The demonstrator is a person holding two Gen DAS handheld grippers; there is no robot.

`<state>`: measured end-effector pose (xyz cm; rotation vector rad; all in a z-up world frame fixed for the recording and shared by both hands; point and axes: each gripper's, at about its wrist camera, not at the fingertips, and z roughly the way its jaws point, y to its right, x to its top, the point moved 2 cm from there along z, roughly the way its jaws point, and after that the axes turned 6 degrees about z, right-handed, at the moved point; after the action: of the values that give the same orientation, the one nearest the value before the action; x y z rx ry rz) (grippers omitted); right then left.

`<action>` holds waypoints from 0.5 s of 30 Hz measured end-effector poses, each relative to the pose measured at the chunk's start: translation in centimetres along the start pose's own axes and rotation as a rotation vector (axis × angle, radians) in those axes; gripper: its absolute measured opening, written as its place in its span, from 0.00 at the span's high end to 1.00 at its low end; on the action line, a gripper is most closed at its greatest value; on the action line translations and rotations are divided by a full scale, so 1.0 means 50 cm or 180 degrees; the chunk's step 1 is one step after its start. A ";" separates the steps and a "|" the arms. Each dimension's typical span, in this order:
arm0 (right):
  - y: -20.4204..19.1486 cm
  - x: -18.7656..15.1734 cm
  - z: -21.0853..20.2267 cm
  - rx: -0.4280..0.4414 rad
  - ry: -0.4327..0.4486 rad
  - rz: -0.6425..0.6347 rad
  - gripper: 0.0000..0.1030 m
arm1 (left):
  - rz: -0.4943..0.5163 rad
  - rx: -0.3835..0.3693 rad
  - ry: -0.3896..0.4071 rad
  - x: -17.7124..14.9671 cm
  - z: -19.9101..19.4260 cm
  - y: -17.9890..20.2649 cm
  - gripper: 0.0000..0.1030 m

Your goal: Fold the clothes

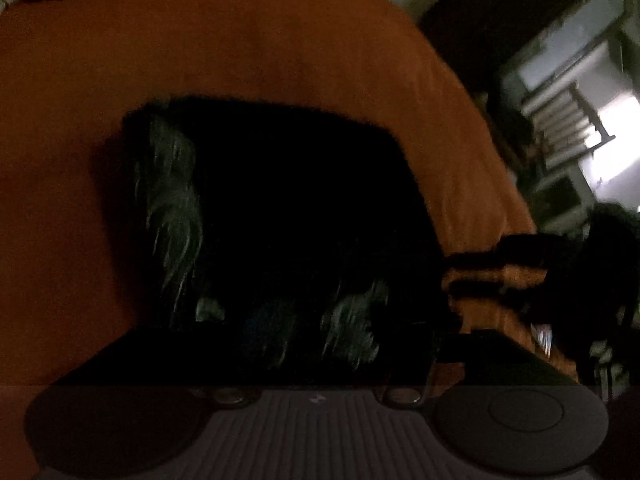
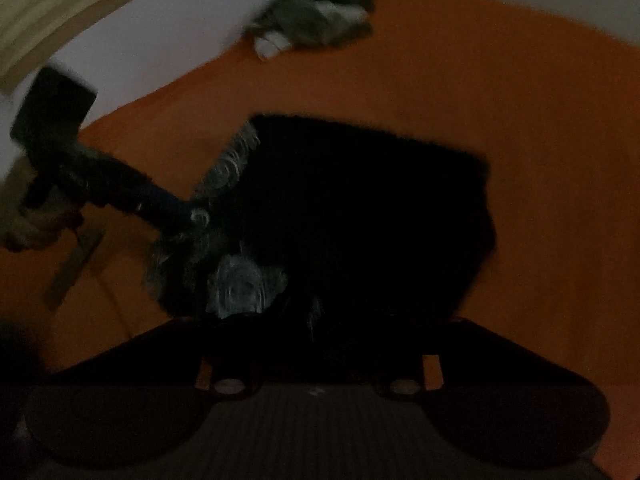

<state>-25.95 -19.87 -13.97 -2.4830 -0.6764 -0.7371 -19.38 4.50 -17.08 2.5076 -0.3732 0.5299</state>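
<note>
Dark garment (image 1: 288,220), folded into a rough rectangle, lies on the orange bedsheet (image 1: 240,40). I see the left gripper (image 2: 196,216) touching its left edge; whether it pinches the fabric I cannot tell. Right gripper (image 1: 472,276) sits just beside the garment's right edge, grip unclear. Grey clothing (image 2: 316,12) lies far off.

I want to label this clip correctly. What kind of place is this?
Probably a bedroom at home: a wide orange bedsheet spreads under a dark folded garment, another bundle of clothes lies near the wall, and shelves stand beside it.
</note>
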 end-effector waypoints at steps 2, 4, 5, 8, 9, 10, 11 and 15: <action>-0.030 0.011 0.026 -0.0096 0.0032 -0.0275 0.63 | -0.0106 0.0069 -0.0028 0.010 0.016 -0.004 0.31; -0.039 0.016 0.040 -0.0049 0.0004 -0.0367 0.63 | -0.0289 0.0098 -0.0161 0.012 0.043 -0.019 0.26; -0.041 0.017 0.046 -0.0024 -0.0020 -0.0381 0.63 | -0.0402 0.0172 -0.0253 0.008 0.057 -0.030 0.23; -0.047 0.007 0.065 -0.0011 -0.0074 -0.0407 0.63 | -0.0787 0.0312 -0.0303 -0.003 0.071 -0.062 0.23; -0.046 0.001 0.066 0.0004 -0.0090 -0.0399 0.63 | -0.0885 0.0323 -0.0269 -0.007 0.067 -0.070 0.23; -0.044 -0.007 0.072 0.0003 -0.0107 -0.0364 0.63 | -0.0916 0.0356 -0.0233 -0.011 0.060 -0.072 0.22; -0.043 -0.017 0.083 0.0012 -0.0153 -0.0327 0.63 | -0.0909 0.0432 -0.0196 -0.016 0.053 -0.075 0.22; -0.025 -0.061 0.114 0.0068 -0.0221 -0.0249 0.63 | -0.1028 0.0532 -0.0139 -0.035 0.054 -0.096 0.24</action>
<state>-26.78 -16.79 -19.71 -2.4845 -0.8066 -0.6710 -18.39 7.13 -22.11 2.6711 0.0658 0.3906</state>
